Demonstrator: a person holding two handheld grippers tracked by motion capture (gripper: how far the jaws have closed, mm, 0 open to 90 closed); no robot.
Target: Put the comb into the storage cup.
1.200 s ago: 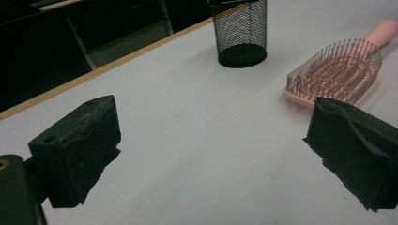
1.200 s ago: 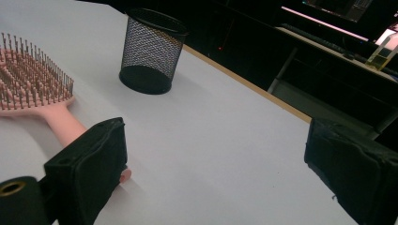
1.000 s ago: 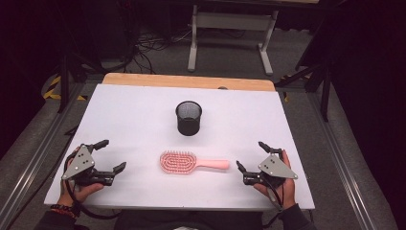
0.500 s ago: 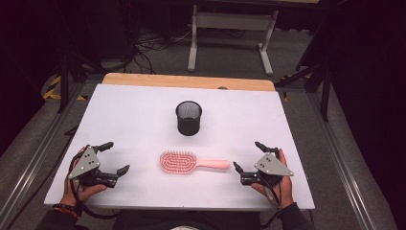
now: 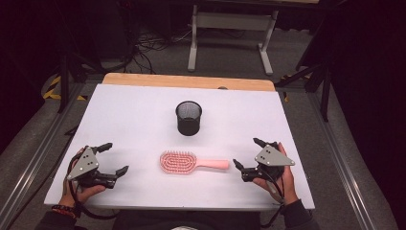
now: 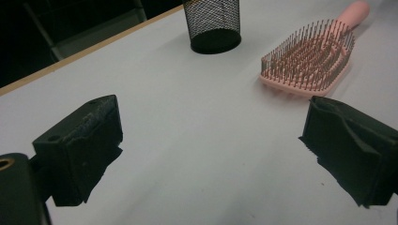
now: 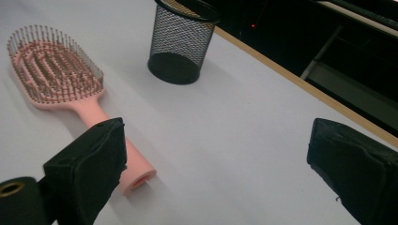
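High view showed the right gripper point(image 5: 245, 156), jaws wide and empty, having edged inward until near the handle end of the pink hairbrush point(image 5: 191, 162), which lay bristles-up before the mesh cup point(image 5: 188, 118), suggesting a grasp approach; left gripper point(image 5: 112, 158) likewise gaped

White table in a dark room

A white tabletop point(image 5: 134, 120) fills the middle of the frame, with a light wooden strip point(image 5: 186, 81) along its far edge. Grey carpet floor point(image 5: 330, 143) flanks it. At upper centre stands a pale metal frame point(image 5: 230, 28); black cables point(image 5: 148, 45) lie upper left, yellow-black tape point(image 5: 55, 88) at left
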